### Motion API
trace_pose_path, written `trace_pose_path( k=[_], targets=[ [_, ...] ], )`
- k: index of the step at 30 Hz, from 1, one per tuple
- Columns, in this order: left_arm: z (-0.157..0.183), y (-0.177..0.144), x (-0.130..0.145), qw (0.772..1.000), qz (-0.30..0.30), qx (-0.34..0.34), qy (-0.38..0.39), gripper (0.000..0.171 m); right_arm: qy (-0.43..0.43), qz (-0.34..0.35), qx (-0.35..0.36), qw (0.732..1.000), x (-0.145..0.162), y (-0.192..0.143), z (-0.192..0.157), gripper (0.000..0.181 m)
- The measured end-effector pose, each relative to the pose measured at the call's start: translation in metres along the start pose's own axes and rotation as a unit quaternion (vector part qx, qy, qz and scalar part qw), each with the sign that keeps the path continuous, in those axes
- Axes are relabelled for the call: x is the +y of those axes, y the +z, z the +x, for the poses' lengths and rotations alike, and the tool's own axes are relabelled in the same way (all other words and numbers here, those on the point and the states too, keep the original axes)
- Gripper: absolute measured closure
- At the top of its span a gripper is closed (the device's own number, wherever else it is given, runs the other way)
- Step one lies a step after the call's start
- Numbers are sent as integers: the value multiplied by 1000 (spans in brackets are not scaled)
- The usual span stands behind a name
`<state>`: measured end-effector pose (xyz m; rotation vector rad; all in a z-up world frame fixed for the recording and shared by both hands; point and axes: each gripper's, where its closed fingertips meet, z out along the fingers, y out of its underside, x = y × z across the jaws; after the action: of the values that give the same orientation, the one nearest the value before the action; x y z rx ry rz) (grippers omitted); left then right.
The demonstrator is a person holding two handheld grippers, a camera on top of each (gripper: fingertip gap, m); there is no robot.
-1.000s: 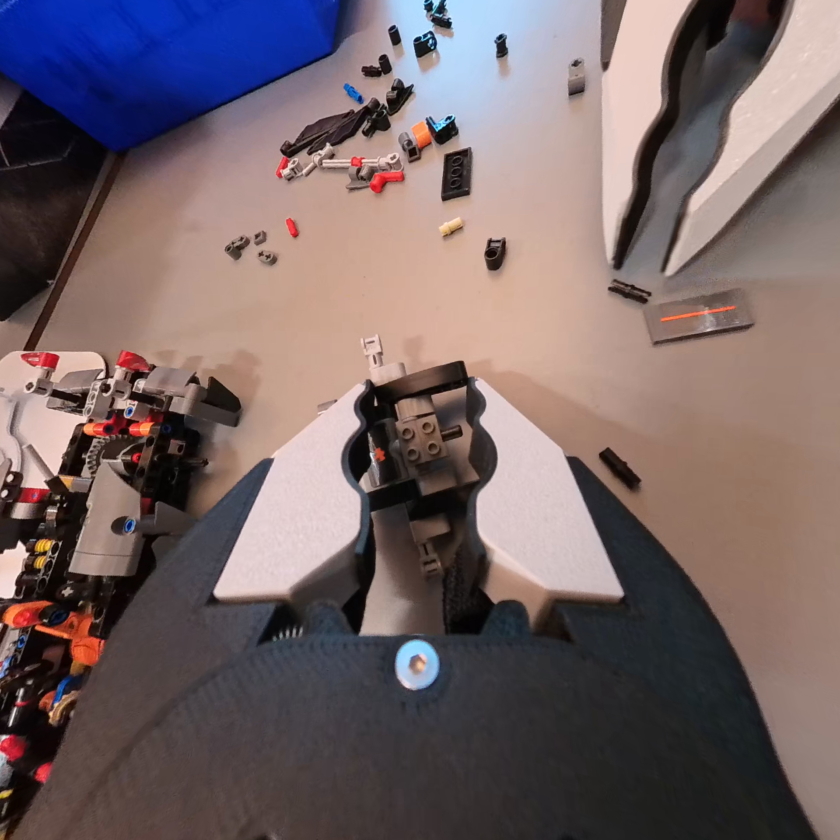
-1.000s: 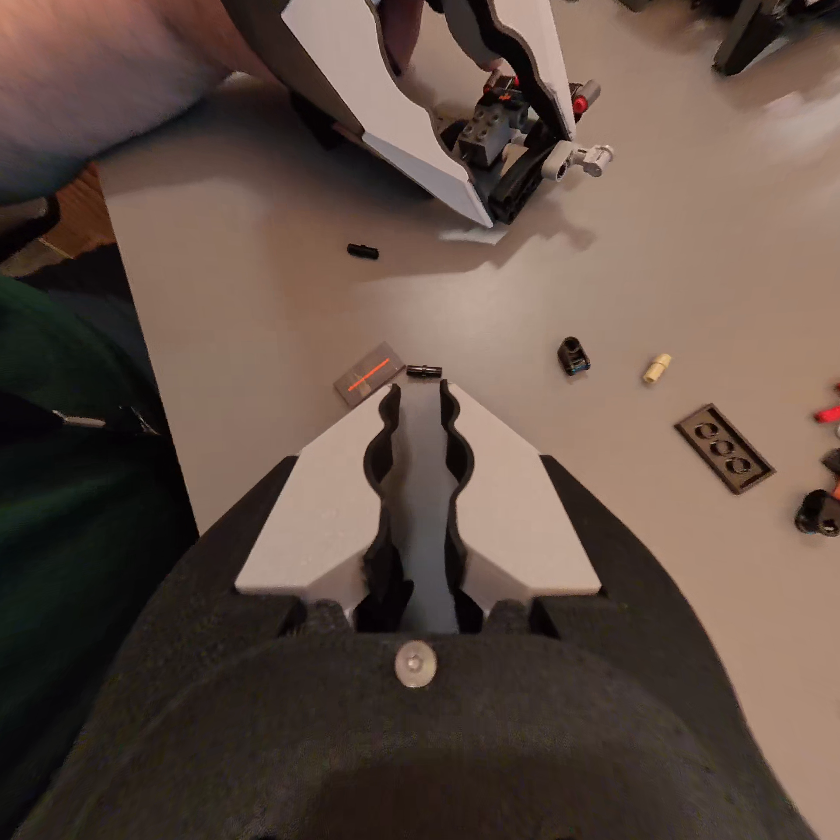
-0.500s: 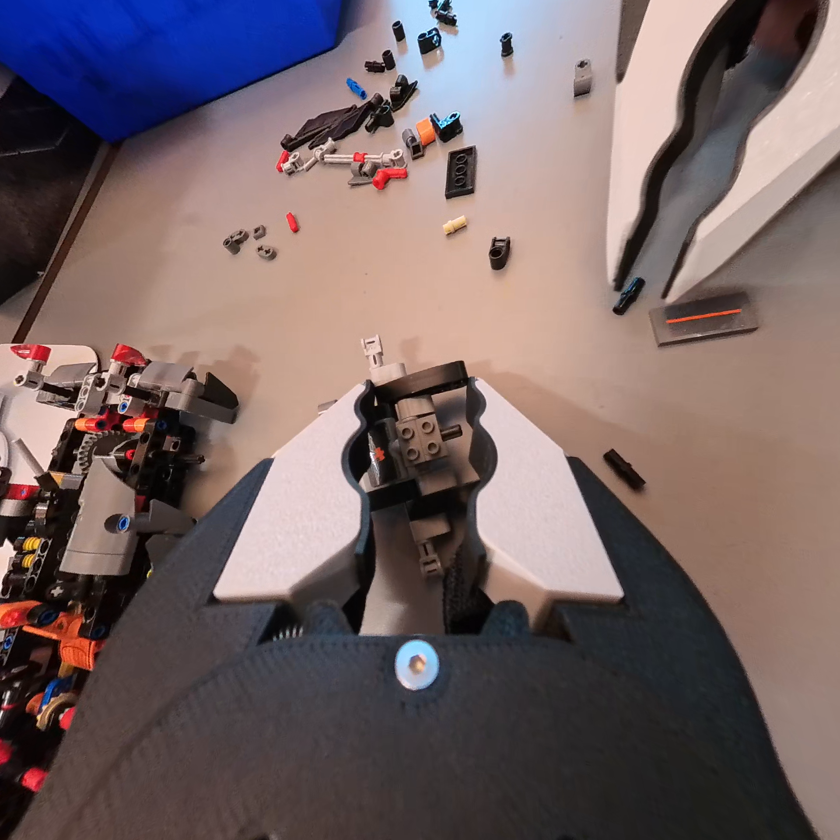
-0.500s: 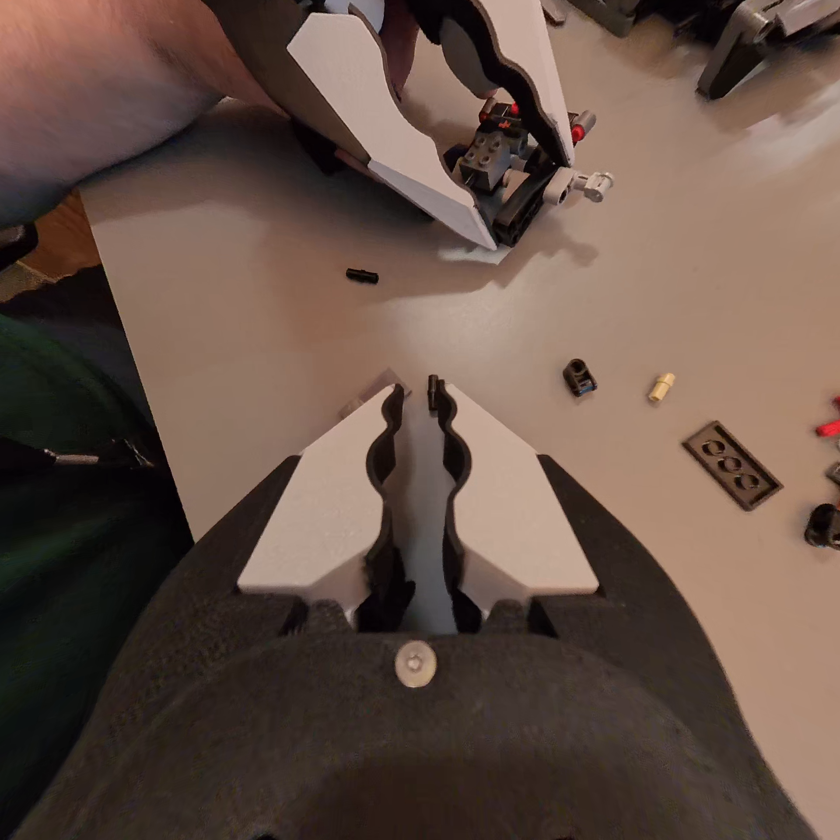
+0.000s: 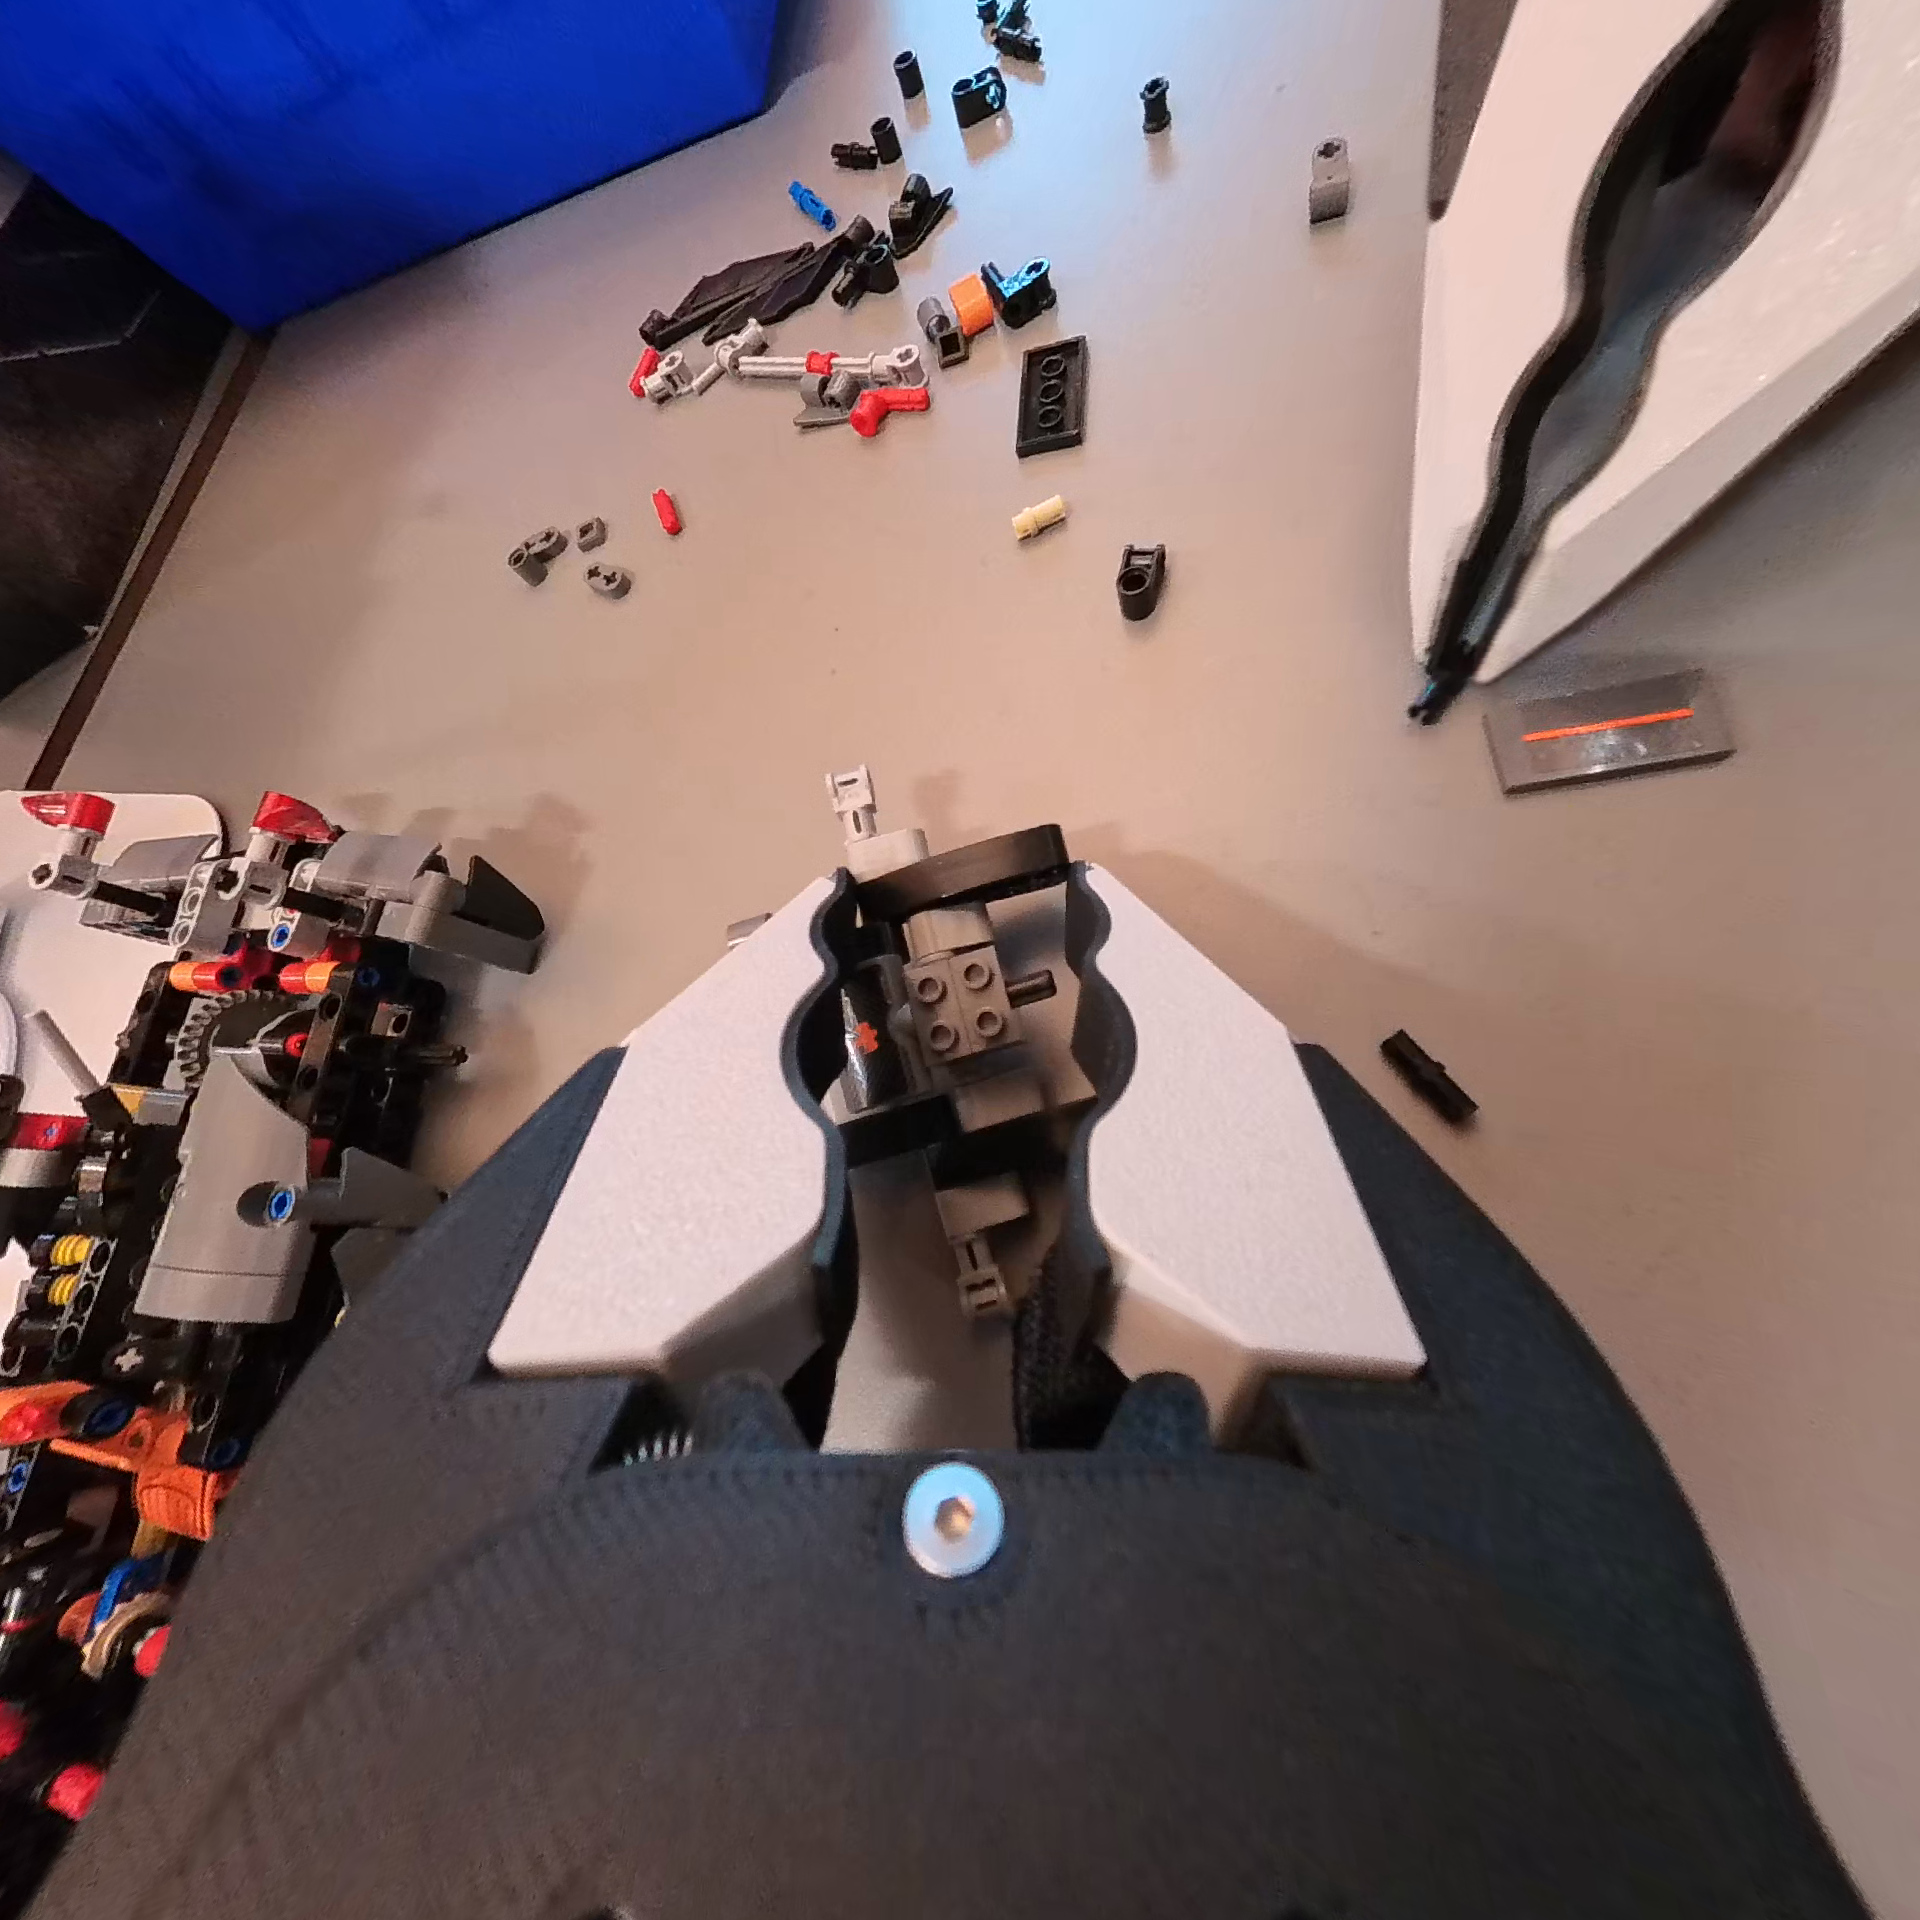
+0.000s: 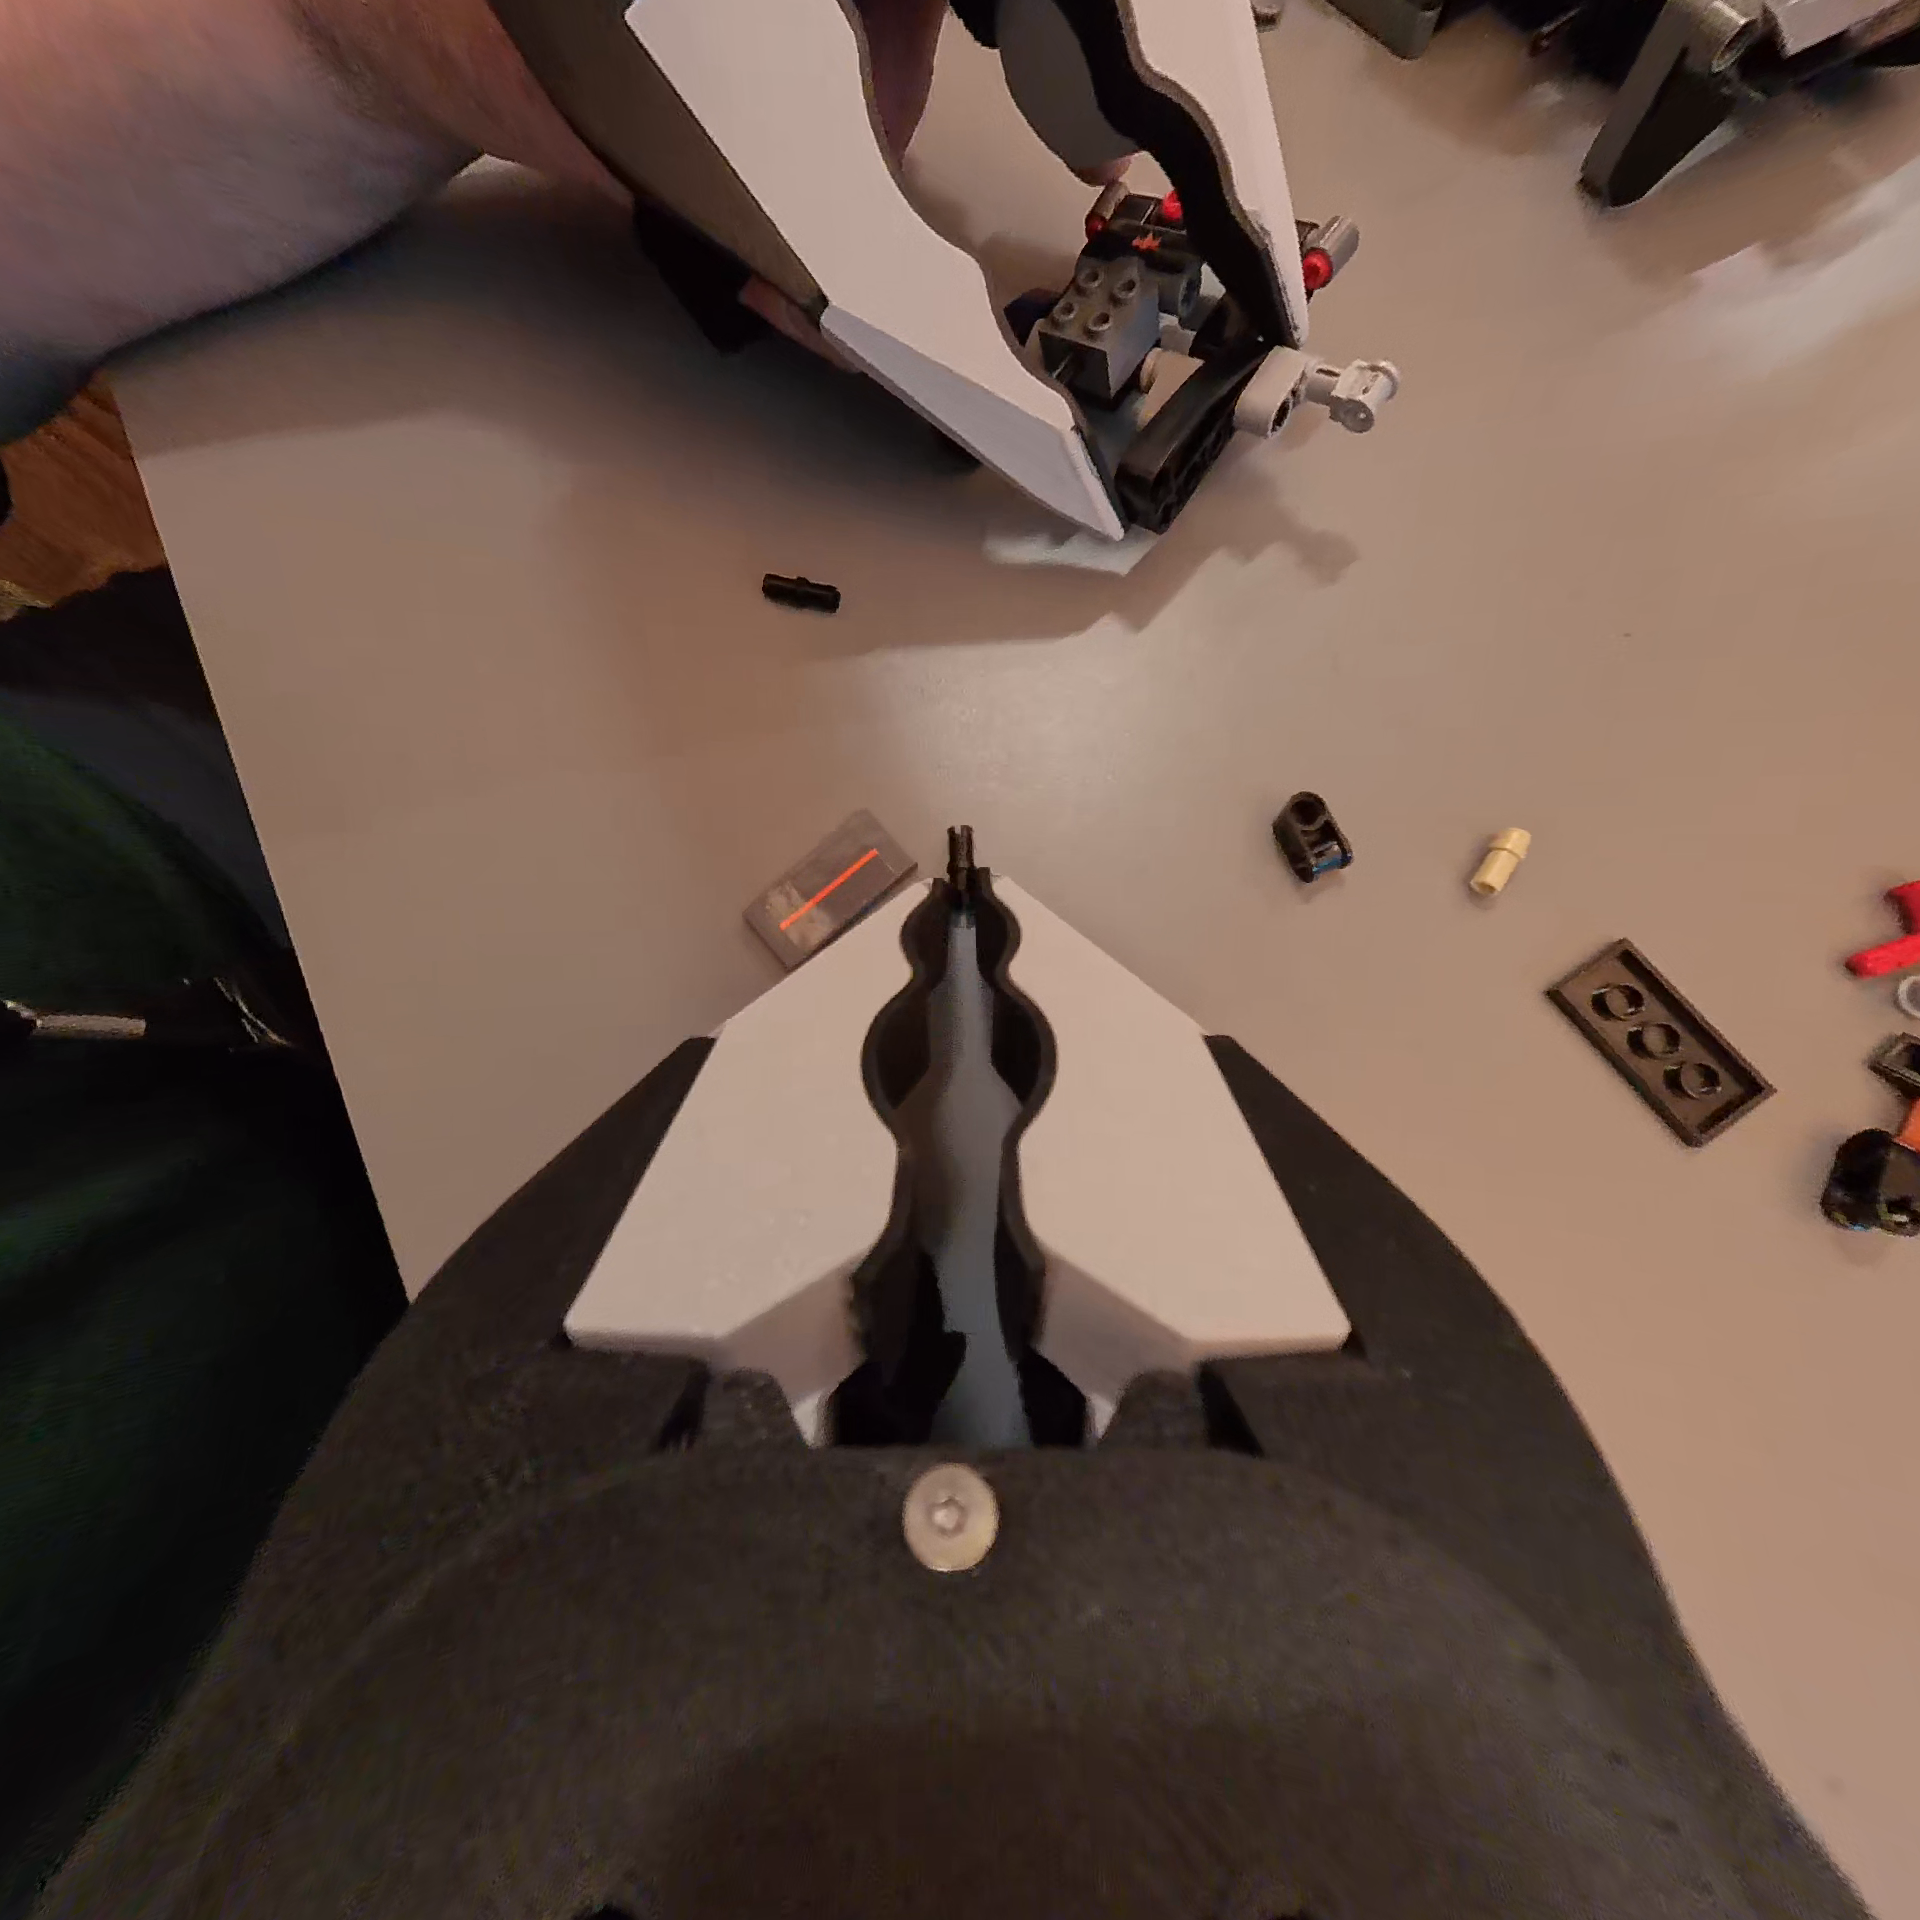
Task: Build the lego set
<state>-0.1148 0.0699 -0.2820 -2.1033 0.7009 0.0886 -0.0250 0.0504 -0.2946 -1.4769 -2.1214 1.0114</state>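
Note:
My left gripper [image 5: 961,904] is shut on a small grey and black lego sub-assembly [image 5: 951,1023] with a black rounded beam and a light grey connector poking out at the tips. It also shows in the right wrist view [image 6: 1138,343], resting on the grey table. My right gripper [image 6: 964,883] is shut on a small black pin [image 6: 962,854] that sticks out past the fingertips; in the left wrist view the pin [image 5: 1439,691] hangs at that gripper's tips. A grey tile with an orange line [image 6: 831,894] lies just left of the pin.
The large partly built lego model [image 5: 208,1091] sits at the left. Loose parts lie ahead: a black three-hole plate [image 5: 1051,395], a tan pin [image 5: 1039,516], a black connector [image 5: 1141,582], another black pin [image 5: 1429,1075]. A blue bin [image 5: 364,114] stands far left. A person's arm [image 6: 208,177] is above.
My right gripper closed on the black pin that lay on the table beside the grey tile, and now holds it pointing forward. My left gripper kept its hold on the sub-assembly.

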Motion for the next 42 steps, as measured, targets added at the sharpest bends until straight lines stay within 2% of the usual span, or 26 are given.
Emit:
trace_pose_path(
  k=[5, 9, 19, 27, 42],
  targets=[
    [0, 0, 0, 1000, 1, -1, 2, 133, -8, -1, -12, 1000, -2, 2, -1, 180],
    [2, -1, -1, 1000, 4, 0, 10, 133, -15, 26, -19, 999, -19, 2, 7, 180],
    [12, -1, -4, 999, 1, 14, 39, 133, -50, 44, -40, 997, -44, 18, 27, 180],
    [16, 0, -5, 999, -7, 26, 44, 133, -61, 53, -45, 996, -48, 19, 29, 180],
    [18, 2, -5, 998, -21, 31, 54, 133, -176, 5, -54, 983, -45, 22, 27, 181]
  ],
)
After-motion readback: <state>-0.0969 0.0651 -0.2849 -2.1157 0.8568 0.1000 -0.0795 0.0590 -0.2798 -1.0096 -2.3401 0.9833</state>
